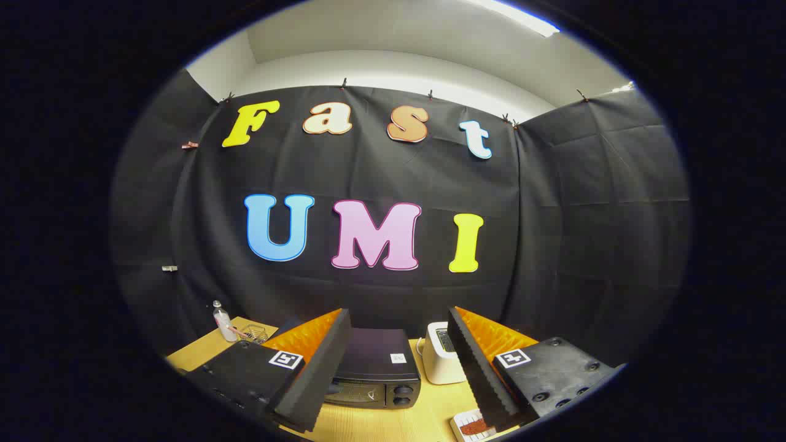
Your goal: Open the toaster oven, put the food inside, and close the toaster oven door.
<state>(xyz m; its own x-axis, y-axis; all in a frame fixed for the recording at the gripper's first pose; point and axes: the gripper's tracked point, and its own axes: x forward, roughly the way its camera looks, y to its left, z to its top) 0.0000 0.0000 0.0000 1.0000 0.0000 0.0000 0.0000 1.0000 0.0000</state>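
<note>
A black toaster oven (pixel 376 368) stands on the wooden table (pixel 424 417), ahead of and between my fingers, its door up and two knobs at its right end. My gripper (pixel 399 325) is open, held above the table, with nothing between its black ridged fingers (pixel 319 368). The left finger covers the oven's left part. Below the right finger, near the table's front, lies a white plate (pixel 470 426) with reddish-brown food on it, partly hidden by that finger.
A white pop-up toaster (pixel 439 362) stands just right of the oven. At the table's far left are a clear bottle (pixel 223 322) and a small wire basket (pixel 252 333). Black cloth walls close the booth behind and at both sides.
</note>
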